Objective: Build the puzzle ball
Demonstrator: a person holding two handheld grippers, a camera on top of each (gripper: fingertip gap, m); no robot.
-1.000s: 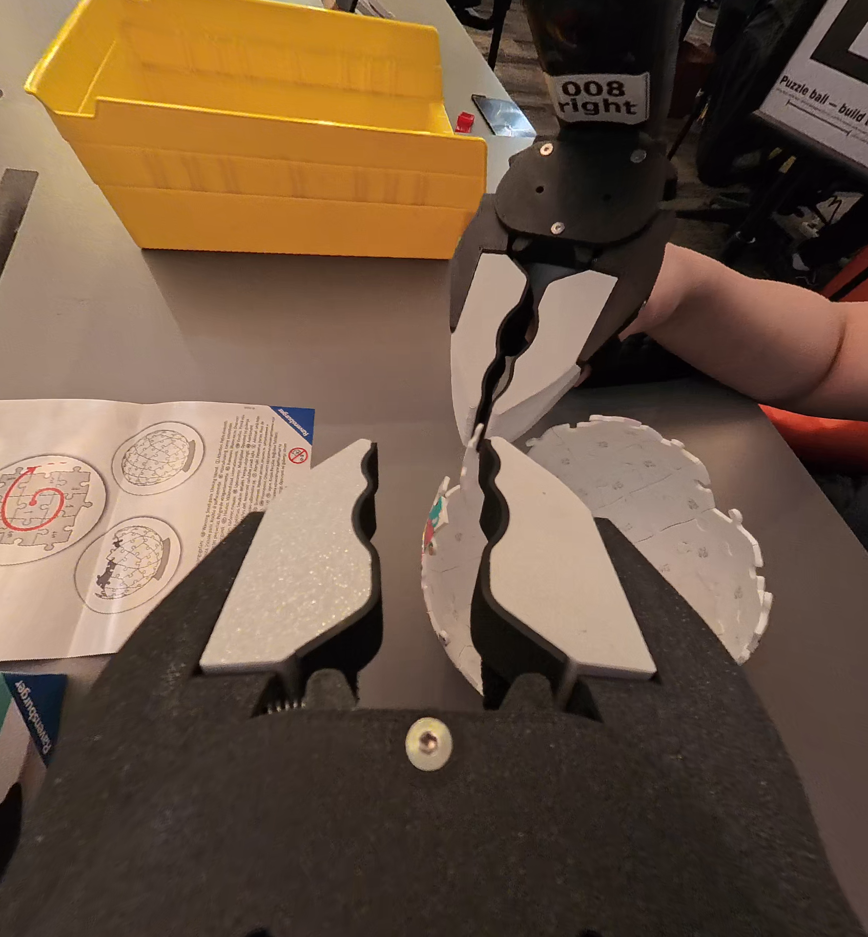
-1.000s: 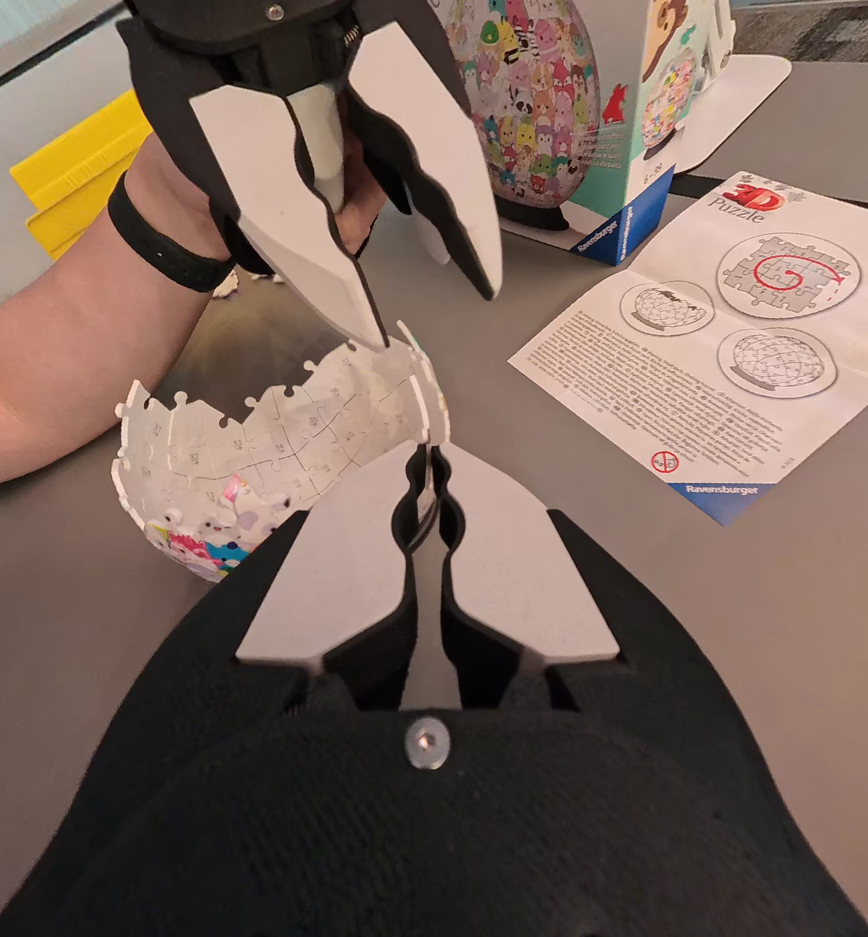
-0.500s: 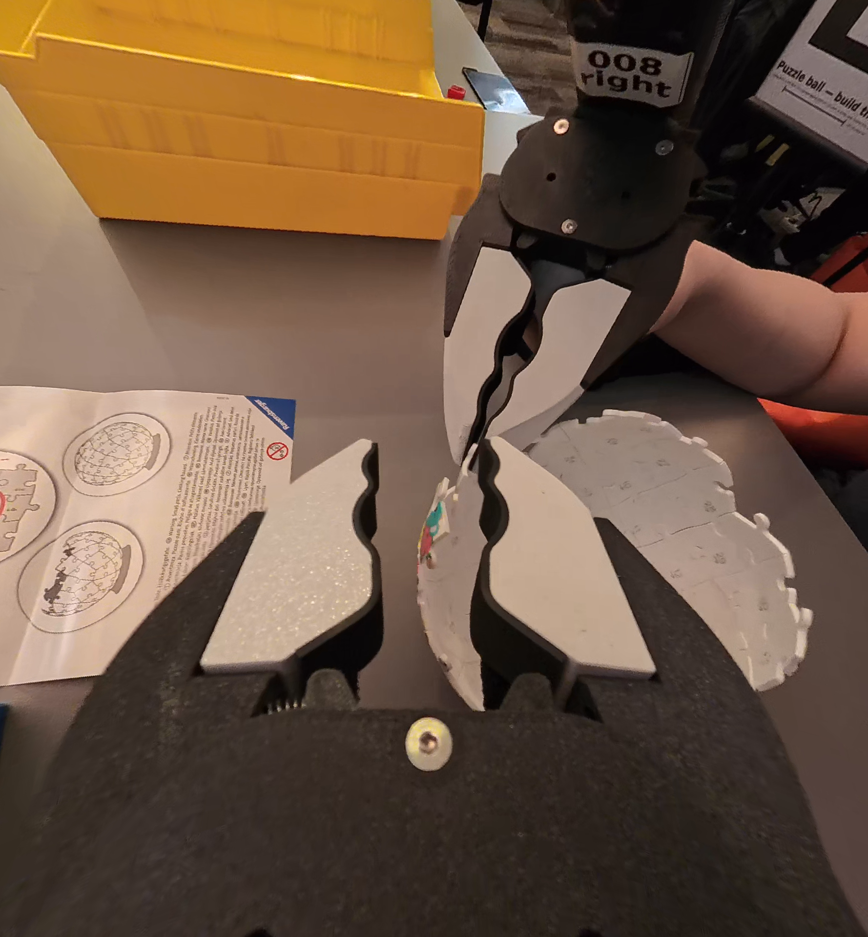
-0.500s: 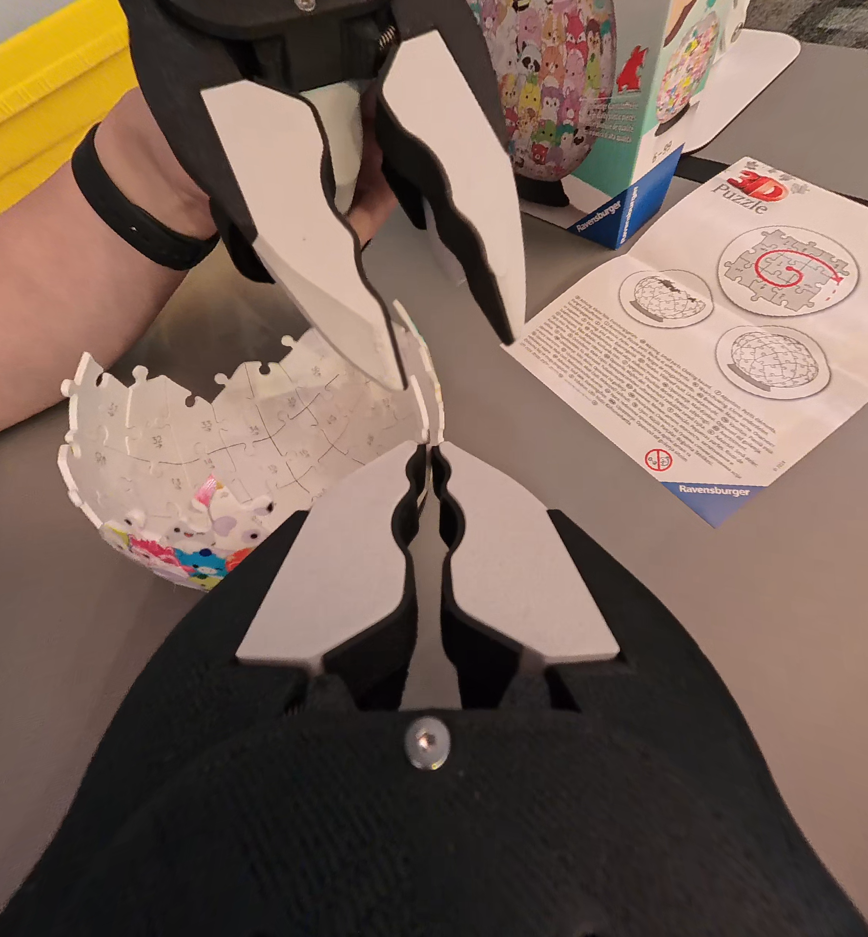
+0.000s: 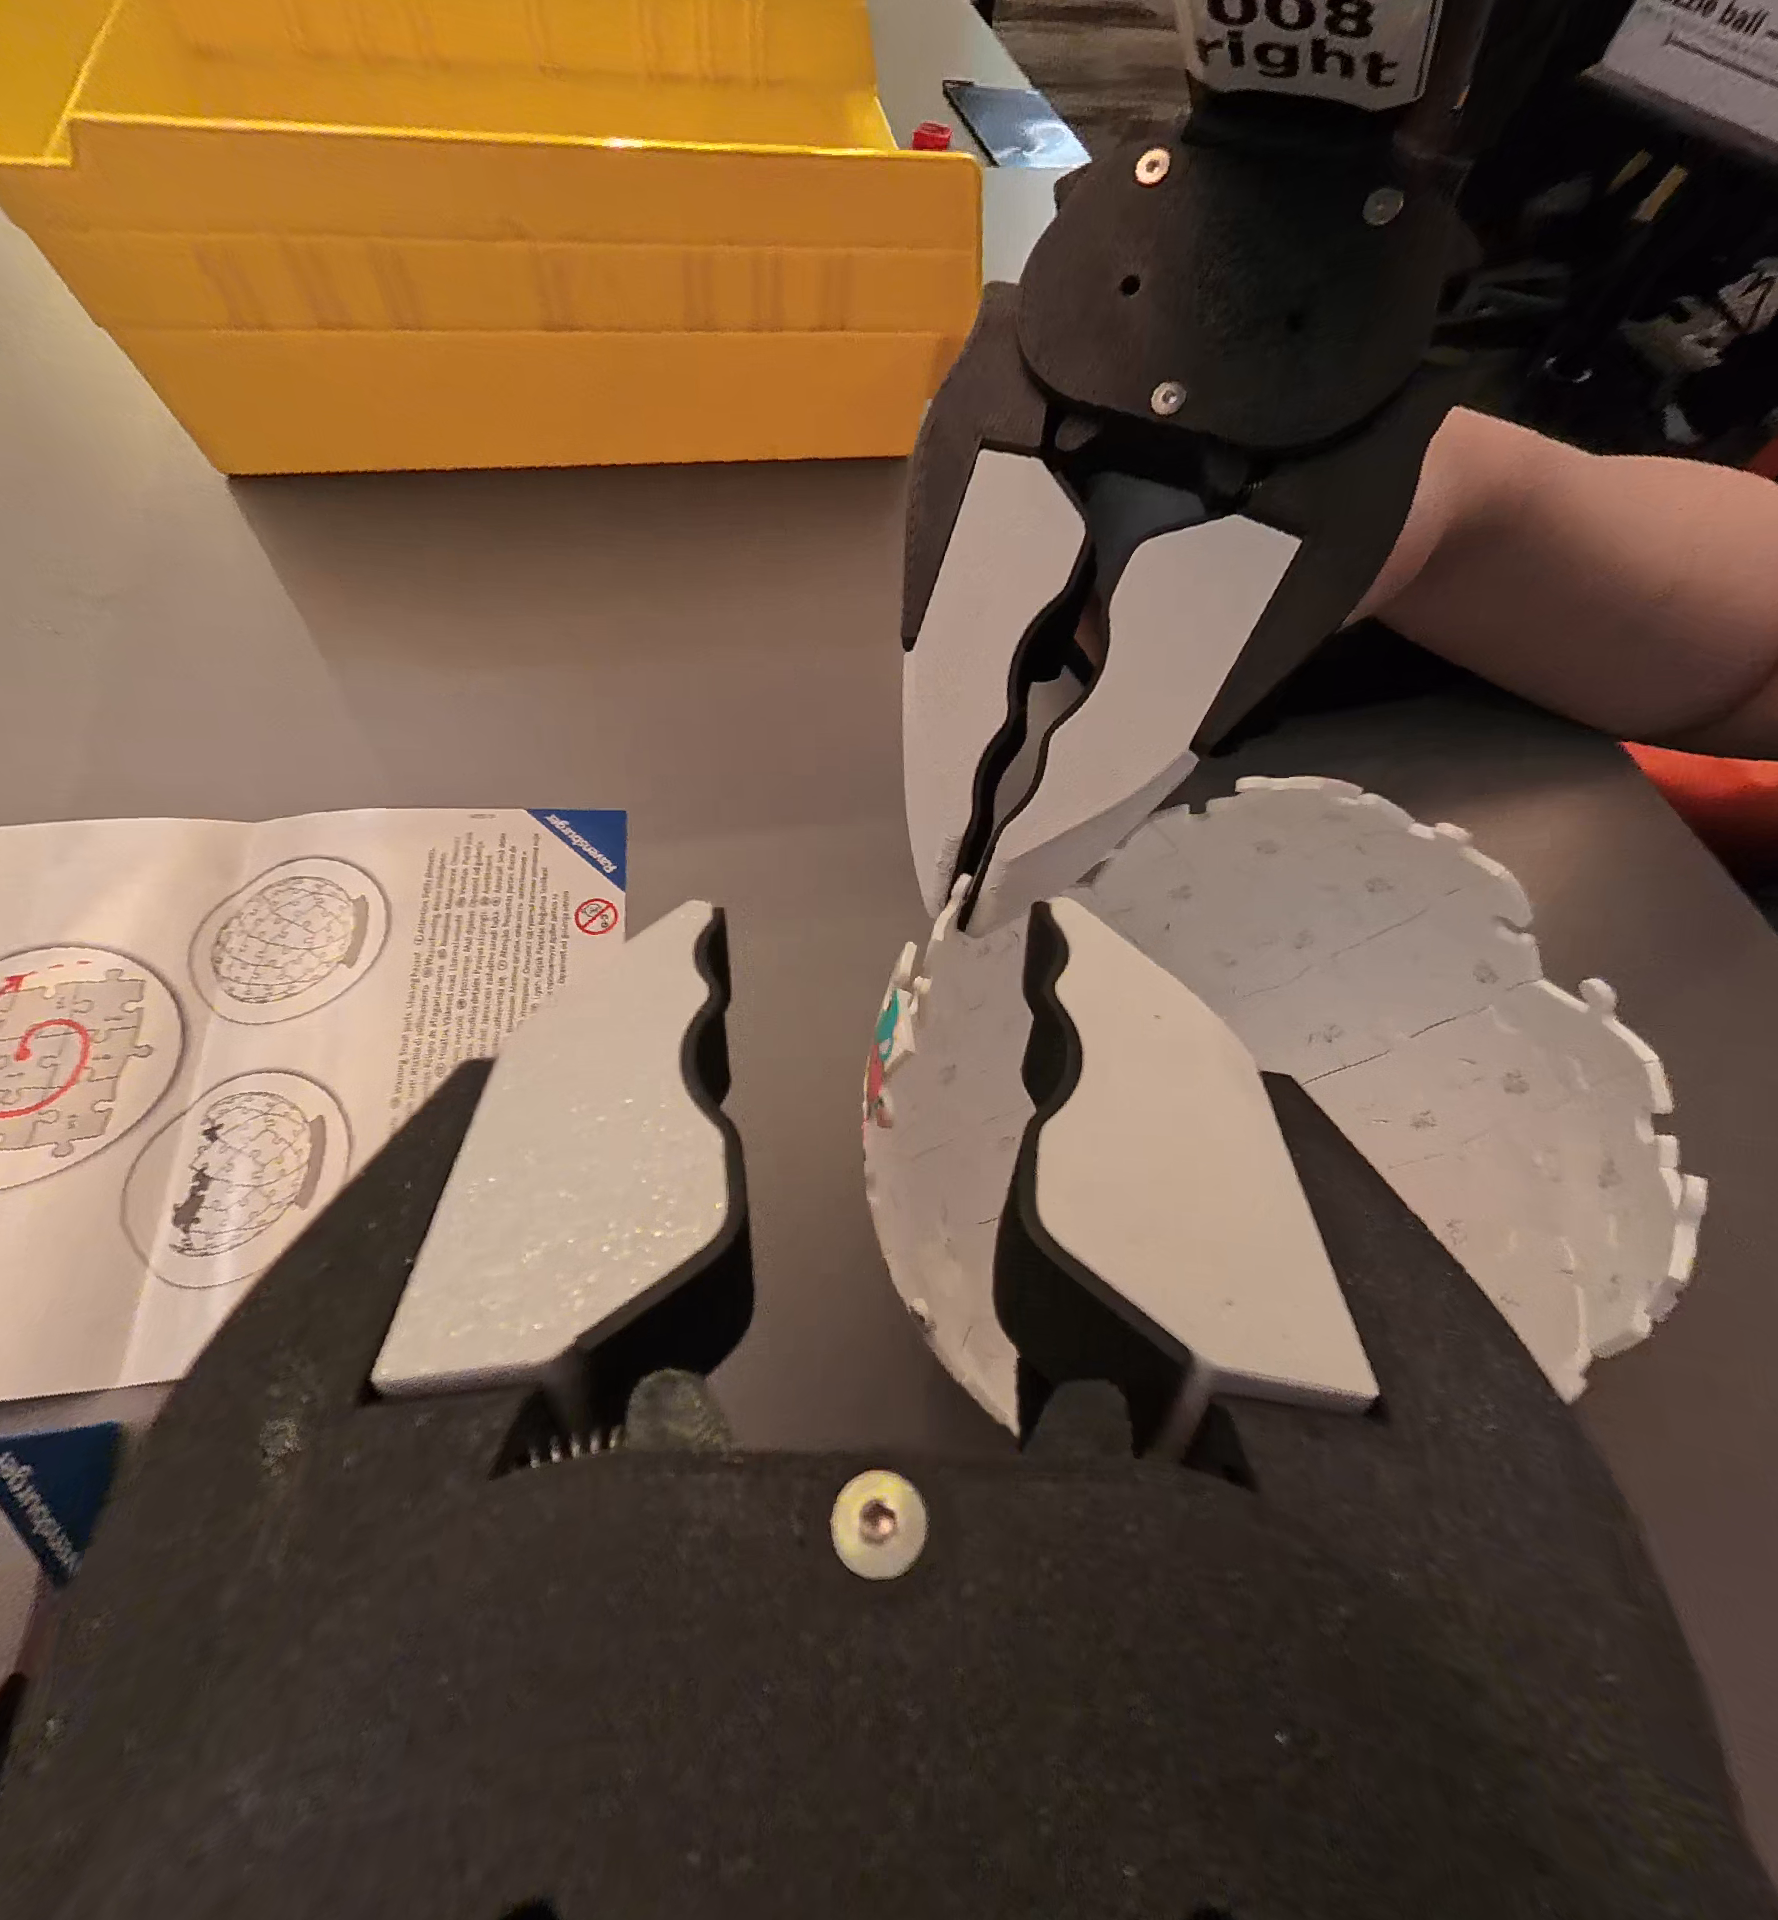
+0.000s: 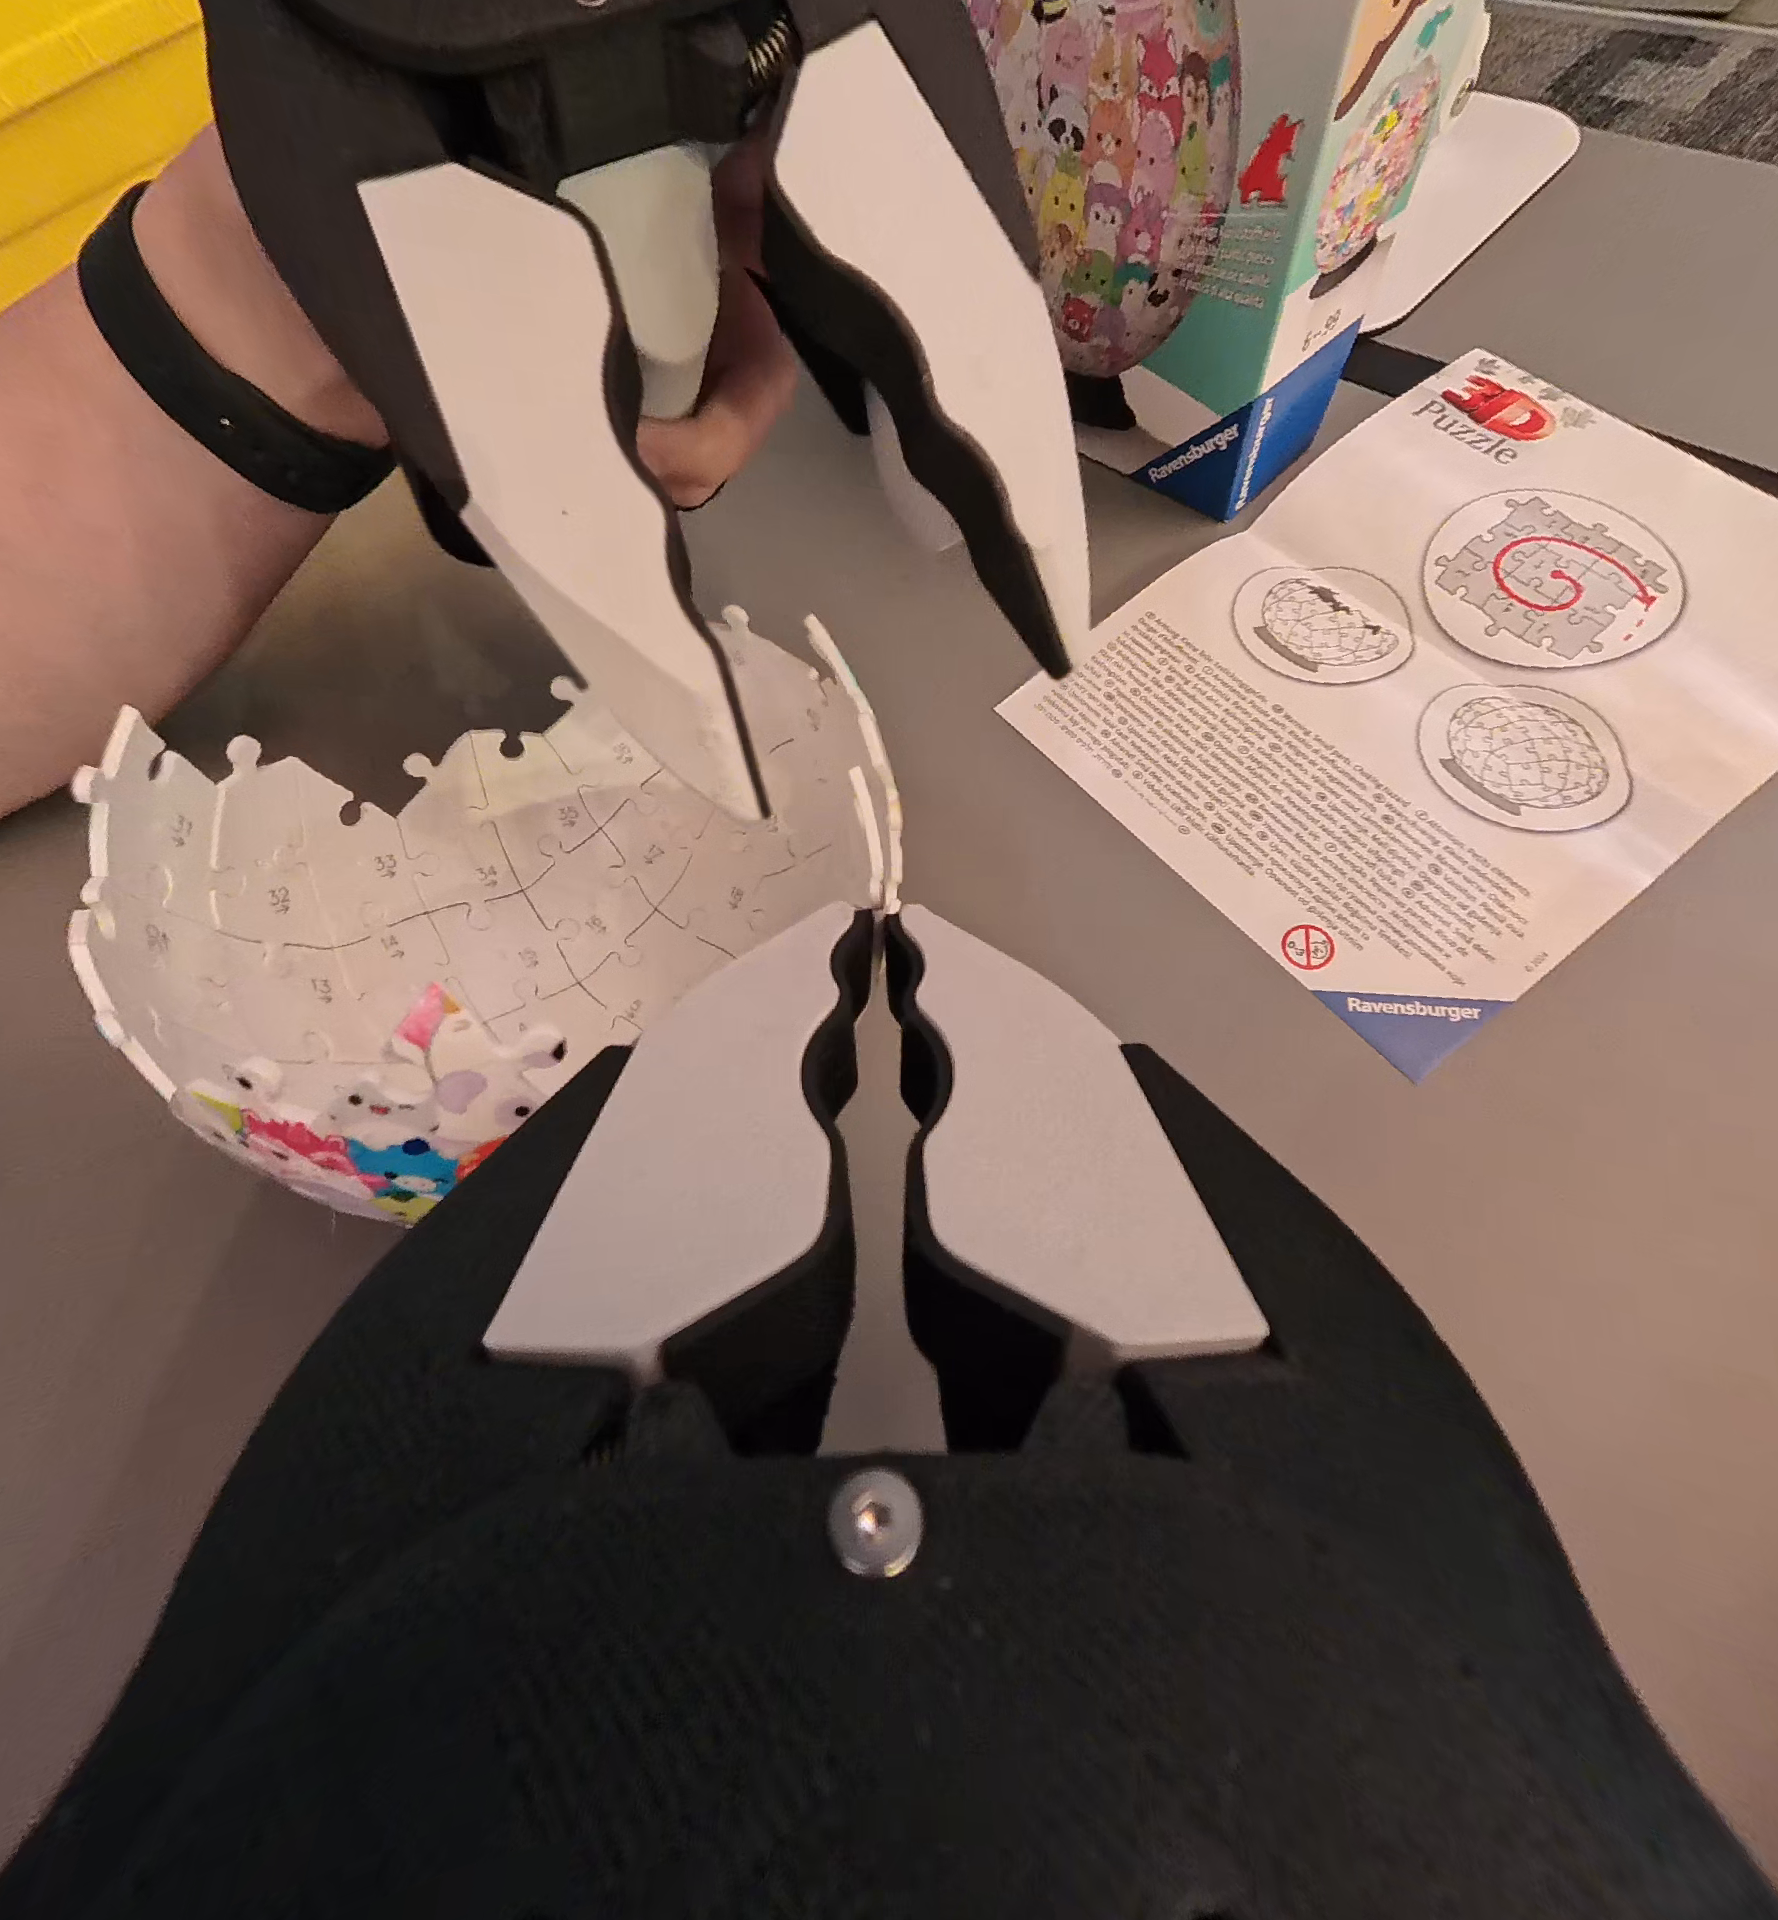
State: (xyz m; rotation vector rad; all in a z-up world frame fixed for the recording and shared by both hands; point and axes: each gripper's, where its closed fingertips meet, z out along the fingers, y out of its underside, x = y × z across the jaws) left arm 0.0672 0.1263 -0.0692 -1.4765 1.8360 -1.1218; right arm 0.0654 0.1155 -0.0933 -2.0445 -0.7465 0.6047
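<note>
Your half-built puzzle ball (image 6: 428,914) is a white bowl with colourful outside; right claw (image 6: 880,914) pinches its rim, left claw (image 5: 874,925) is wide open.

- Looks like a lab or demo workstation, not a home.
- Plain grey table (image 5: 365,623); yellow plastic parts bin (image 5: 511,270) at far edge.
- Sign on a stand (image 5: 1737,73) behind, cables beneath it.
- Grey patterned carpet (image 6: 1695,62) past the table.
- Puzzle box (image 6: 1207,260) and unfolded instruction sheet (image 6: 1467,727) laid out.
</note>
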